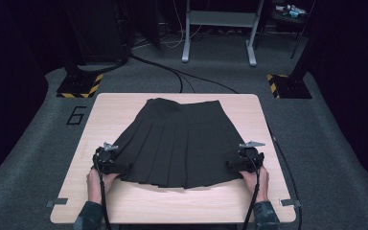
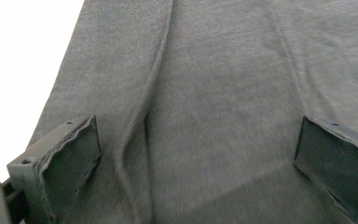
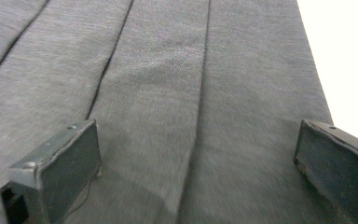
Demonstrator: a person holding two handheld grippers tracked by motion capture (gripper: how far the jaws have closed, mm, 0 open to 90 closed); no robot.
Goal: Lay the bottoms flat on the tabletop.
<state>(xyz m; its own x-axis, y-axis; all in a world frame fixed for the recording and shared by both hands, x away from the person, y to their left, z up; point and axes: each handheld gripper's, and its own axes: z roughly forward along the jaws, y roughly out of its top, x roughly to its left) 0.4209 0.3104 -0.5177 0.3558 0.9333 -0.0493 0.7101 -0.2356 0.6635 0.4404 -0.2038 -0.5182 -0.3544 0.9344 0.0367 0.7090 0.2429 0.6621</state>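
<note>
A dark pleated skirt (image 1: 179, 141) lies flat on the wooden table (image 1: 124, 201), waistband at the far side and hem toward the person. My left gripper (image 1: 123, 168) sits at the hem's left corner, and my right gripper (image 1: 230, 166) at the hem's right corner. In the left gripper view the skirt fabric (image 2: 214, 93) spreads under the left gripper (image 2: 196, 163), whose jaws stand wide apart. The right gripper view shows the pleats (image 3: 168, 93) beneath the right gripper (image 3: 196, 163), also open. Neither holds cloth.
Bare table wood rings the skirt, widest along the near edge. Past the table lie grey carpet, black cables (image 1: 182, 76), a white metal frame (image 1: 219, 28) and hazard-striped stand bases (image 1: 79, 86).
</note>
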